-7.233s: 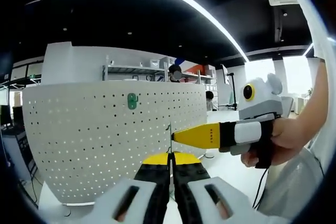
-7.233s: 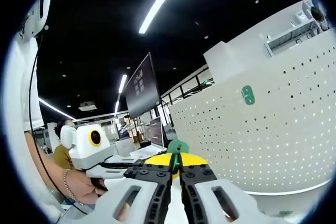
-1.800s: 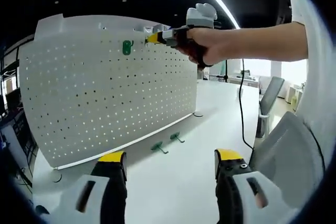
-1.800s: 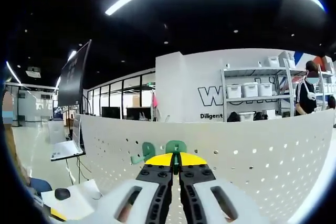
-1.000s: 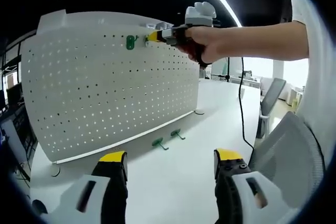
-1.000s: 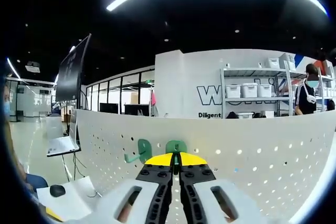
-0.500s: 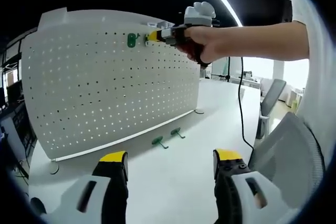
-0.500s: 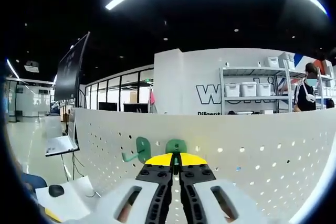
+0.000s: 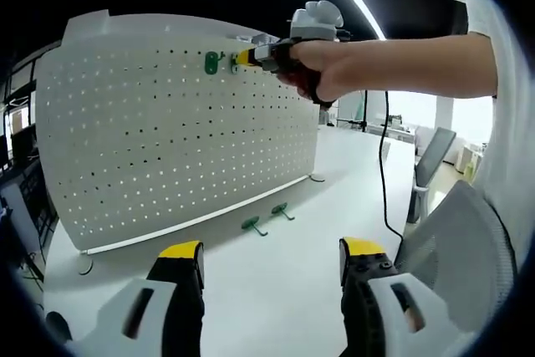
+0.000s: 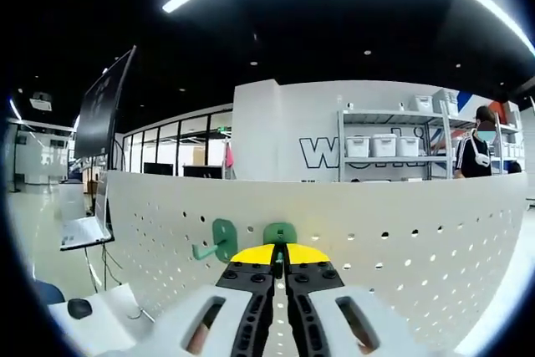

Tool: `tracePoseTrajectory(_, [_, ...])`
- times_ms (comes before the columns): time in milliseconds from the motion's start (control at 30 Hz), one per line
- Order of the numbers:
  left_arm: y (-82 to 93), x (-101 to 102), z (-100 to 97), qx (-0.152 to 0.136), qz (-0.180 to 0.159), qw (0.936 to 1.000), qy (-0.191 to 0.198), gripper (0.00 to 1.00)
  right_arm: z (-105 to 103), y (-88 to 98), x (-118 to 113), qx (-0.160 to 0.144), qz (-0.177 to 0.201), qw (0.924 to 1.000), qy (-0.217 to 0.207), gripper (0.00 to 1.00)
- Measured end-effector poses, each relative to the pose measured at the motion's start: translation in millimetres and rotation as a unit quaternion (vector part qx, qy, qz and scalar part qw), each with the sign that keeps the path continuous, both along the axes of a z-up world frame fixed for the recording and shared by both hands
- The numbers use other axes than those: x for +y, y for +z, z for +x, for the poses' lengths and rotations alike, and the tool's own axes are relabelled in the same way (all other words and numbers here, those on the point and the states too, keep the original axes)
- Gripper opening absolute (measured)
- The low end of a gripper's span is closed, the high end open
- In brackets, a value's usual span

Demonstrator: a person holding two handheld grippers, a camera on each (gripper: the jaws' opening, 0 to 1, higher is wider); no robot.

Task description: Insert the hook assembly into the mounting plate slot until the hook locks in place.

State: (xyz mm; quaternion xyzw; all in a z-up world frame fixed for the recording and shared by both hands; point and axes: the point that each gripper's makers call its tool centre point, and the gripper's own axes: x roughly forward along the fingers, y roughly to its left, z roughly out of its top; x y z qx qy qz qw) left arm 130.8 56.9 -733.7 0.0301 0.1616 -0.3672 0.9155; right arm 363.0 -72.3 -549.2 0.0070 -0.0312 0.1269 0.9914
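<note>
Your right gripper (image 10: 279, 267), jaws clamped on green hook (image 10: 280, 232), is at pegboard (image 9: 167, 140) top edge beside mounted hook (image 10: 219, 238); seating unconfirmed. Left gripper (image 9: 263, 257) wide, empty. 2 spare hooks (image 9: 266, 217) on table (image 9: 276, 290).

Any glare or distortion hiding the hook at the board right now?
Left gripper view: fisheye bows the pegboard; bright window at right, but the mounted hook stays readable, small. Right gripper view: ceiling light strip glares overhead; the held hook is sharp, partly hidden behind the right gripper.
</note>
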Motion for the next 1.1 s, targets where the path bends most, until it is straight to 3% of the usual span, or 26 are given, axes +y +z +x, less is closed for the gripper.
tracePoseTrajectory(200, [-0.8, 0.3, -0.8, 0.001, 0.004, 1.0000, 0.001, 0.67, 1.7, -1.1, -0.4, -0.005, 0.017, 0.9994, -0.031, 0.01])
tracePoseTrajectory(400, [-3.0, -0.1, -2.3, 0.005, 0.003, 1.0000, 0.000, 0.67, 3.4, -2.1, 0.0, -0.001, 0.012, 0.9986, -0.051, 0.01])
tracePoseTrajectory(933, [-3.1, 0.8, -3.1, 0.011, 0.000, 0.9999, 0.003, 0.65, 1.6, -4.2, 0.1, 0.002, 0.014, 0.9989, -0.045, 0.03])
tracePoseTrajectory(1100, [-3.3, 1.4, -2.8, 0.009, 0.002, 0.9999, 0.004, 0.65, -1.1, -3.6, 0.4, 0.001, 0.030, 0.9990, -0.032, 0.04])
